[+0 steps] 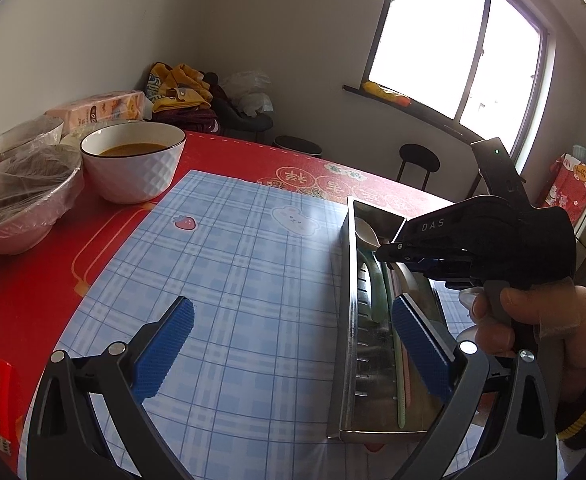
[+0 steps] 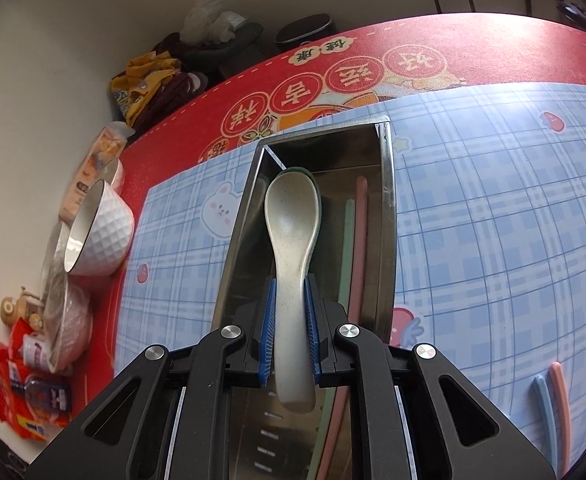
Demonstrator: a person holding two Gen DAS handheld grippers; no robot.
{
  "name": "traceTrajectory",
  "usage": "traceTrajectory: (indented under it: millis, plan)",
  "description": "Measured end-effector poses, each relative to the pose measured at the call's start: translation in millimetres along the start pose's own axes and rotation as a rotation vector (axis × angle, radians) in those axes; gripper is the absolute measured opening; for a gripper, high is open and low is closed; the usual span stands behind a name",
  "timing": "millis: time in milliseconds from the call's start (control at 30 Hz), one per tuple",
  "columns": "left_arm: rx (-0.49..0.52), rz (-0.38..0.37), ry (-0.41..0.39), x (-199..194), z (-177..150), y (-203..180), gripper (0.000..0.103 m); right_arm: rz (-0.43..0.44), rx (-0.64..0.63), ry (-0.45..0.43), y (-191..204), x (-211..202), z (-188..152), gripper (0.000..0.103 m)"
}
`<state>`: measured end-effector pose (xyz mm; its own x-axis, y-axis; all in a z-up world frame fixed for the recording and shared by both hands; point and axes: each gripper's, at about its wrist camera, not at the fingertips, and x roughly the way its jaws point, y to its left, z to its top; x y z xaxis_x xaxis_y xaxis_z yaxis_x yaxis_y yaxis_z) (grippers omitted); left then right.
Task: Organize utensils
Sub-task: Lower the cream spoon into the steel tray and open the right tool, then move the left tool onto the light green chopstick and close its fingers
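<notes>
A long steel utensil tray (image 2: 387, 200) lies on the blue checked mat (image 2: 493, 220). My right gripper (image 2: 289, 312) is shut on the handle of a cream speckled spoon (image 2: 291, 216), whose bowl hangs over the tray's left compartment above a green spoon (image 2: 317, 196). Green and pink chopsticks (image 2: 357, 240) lie in the tray's right compartment. Pink and blue chopsticks (image 2: 553, 412) rest on the mat to the right. In the left wrist view my left gripper (image 1: 293, 344) is open and empty, its right finger beside the tray (image 1: 347, 320), with the right gripper (image 1: 397, 252) above it, held by a hand.
A white bowl of orange soup (image 1: 133, 168) and film-covered bowls (image 1: 21, 200) stand at the table's far left on the red cloth (image 1: 33, 280). Snack packets (image 2: 21, 392) lie by the table edge. Stools (image 1: 419, 160) and a clothes pile (image 1: 181, 92) are beyond the table.
</notes>
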<state>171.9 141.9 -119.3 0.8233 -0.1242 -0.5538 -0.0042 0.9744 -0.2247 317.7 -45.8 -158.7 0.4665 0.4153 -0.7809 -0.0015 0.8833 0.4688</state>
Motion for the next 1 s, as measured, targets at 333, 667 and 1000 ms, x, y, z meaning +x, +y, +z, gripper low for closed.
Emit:
traceTrajectory:
  millis: [333, 667, 1000]
  plan:
    - [-0.007, -0.003, 0.004, 2, -1, 0, 0.097, 0.044, -0.064, -0.020, 3, -13, 2, 0.016]
    - [0.014, -0.008, 0.000, 0, -2, -5, 0.097, 0.038, -0.303, -0.164, -20, -78, -21, 0.058]
    - [0.052, 0.041, -0.008, 1, -3, -8, 0.097, 0.063, -0.372, -0.372, -88, -151, -60, 0.088]
